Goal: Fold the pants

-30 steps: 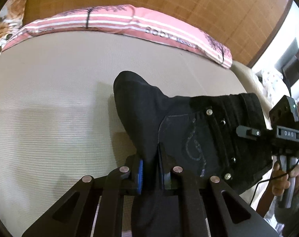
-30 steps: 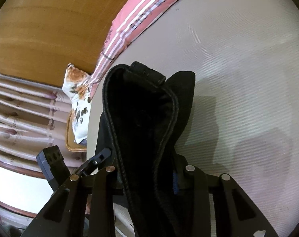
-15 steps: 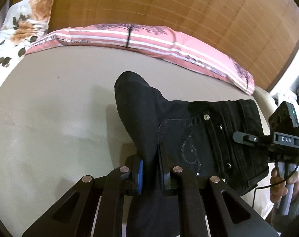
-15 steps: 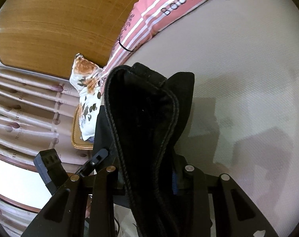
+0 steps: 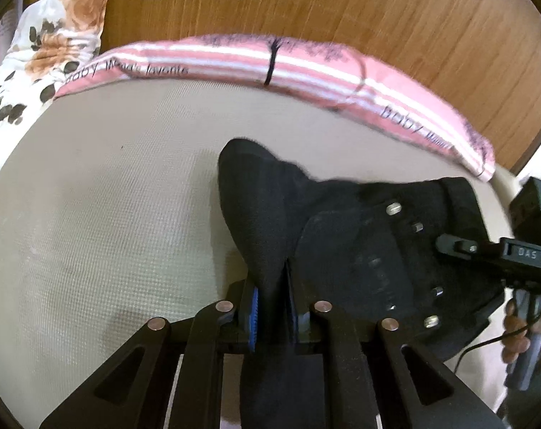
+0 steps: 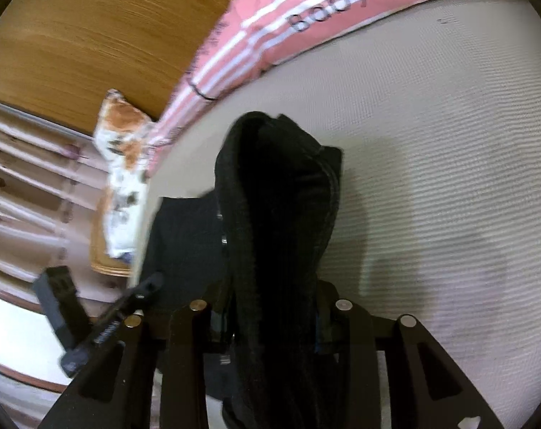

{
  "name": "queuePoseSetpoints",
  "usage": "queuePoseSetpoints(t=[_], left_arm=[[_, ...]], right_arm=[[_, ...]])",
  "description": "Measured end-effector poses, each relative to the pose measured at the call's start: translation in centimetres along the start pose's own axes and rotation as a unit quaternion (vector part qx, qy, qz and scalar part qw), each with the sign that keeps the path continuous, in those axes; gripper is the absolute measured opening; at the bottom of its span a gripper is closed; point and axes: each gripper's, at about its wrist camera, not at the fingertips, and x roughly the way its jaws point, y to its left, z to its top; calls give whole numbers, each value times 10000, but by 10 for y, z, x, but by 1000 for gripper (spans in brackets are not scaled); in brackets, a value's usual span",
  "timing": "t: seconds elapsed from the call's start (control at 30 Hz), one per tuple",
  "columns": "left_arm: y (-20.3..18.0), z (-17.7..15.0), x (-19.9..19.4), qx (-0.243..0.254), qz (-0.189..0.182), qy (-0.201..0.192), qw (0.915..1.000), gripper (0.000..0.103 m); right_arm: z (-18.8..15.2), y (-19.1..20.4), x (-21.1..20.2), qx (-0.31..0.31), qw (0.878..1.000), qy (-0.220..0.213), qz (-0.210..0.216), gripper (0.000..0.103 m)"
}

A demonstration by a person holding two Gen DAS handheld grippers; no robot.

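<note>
The black jeans (image 5: 360, 243) hang between both grippers above a beige mattress (image 5: 109, 214). My left gripper (image 5: 272, 304) is shut on a fold of the black fabric; the pocket with metal studs spreads to the right. My right gripper (image 6: 270, 307) is shut on the thick waistband edge of the jeans (image 6: 281, 214), which stands up between its fingers. The right gripper also shows in the left wrist view (image 5: 513, 254) at the far right, held by a hand. The left gripper shows in the right wrist view (image 6: 102, 325) at lower left.
A pink striped pillow (image 5: 270, 64) lies along the mattress's far edge against a wooden headboard (image 5: 342, 7). A floral pillow (image 5: 45, 43) sits at the far left corner. Curtains (image 6: 27, 186) hang beyond the bed's side.
Both grippers have moved forward over the mattress toward the pink pillow while holding the jeans; the headboard and pillows now fill more of both views.
</note>
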Motion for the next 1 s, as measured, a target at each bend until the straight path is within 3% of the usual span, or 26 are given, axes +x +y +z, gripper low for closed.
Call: queuePoseSetpoints(t=[0.13, 0.3, 0.67, 1.0], left_arm=[[8, -11, 15, -33, 275, 195, 9994, 33], [4, -24, 13, 59, 540, 166, 9984, 41], [-13, -65, -13, 243, 1044, 30, 9942, 53], [-20, -91, -47, 258, 1331, -162, 9906, 54]], right_arm=[[-7, -1, 3, -237, 9987, -103, -436, 54], [-27, 5, -5, -605, 9941, -153, -890, 61], [-71, 16, -37, -872, 9845, -612, -1394, 70], [-102, 23, -61, -907, 9766, -967, -1693, 72]])
